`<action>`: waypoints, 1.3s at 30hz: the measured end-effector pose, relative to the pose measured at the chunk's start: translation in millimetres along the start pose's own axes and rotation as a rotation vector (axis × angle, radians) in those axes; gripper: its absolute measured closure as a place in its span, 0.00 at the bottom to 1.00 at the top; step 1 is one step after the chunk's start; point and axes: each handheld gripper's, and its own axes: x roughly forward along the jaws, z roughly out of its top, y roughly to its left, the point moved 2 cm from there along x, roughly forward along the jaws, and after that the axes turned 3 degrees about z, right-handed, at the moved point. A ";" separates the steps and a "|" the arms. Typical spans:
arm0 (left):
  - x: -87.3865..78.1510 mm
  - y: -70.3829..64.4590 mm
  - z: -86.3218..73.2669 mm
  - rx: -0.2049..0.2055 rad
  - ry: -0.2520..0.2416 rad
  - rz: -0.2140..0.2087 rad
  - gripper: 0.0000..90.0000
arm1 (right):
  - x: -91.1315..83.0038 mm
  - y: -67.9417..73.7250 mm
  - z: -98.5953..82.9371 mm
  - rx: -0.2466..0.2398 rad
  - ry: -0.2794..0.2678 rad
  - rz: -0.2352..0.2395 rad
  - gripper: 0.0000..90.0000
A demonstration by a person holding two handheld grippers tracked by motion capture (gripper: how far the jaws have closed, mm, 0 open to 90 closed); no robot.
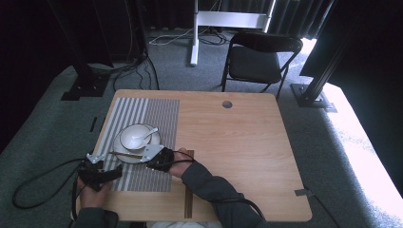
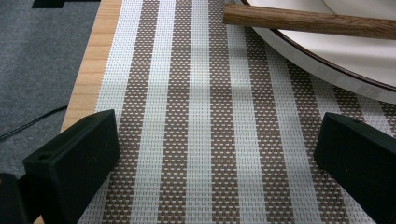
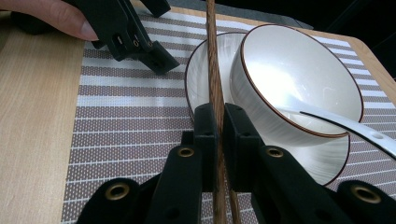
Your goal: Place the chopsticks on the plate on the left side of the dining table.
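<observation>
Wooden table, striped placemat. Right gripper clamped on chopsticks; long axis lies across plate rim beside bowl, tips toward left gripper, whose jaws stand wide apart, empty.

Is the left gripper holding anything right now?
No, the left gripper has its jaws wide apart over the striped placemat, nothing between them.

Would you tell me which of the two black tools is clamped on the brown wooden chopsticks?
The right tool: its jaws pinch the brown wooden chopsticks over the white plate. The left tool hangs open above the striped placemat.
</observation>
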 end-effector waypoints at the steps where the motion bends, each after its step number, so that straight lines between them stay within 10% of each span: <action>1: 0.0 0.0 0.0 0.000 0.000 0.000 0.00 | 0.0 0.0 0.0 0.000 0.000 0.000 0.94; 39: 0.0 0.0 0.0 0.000 -0.001 0.001 0.00 | 25.6 -0.1 -0.7 -0.007 0.051 0.018 0.94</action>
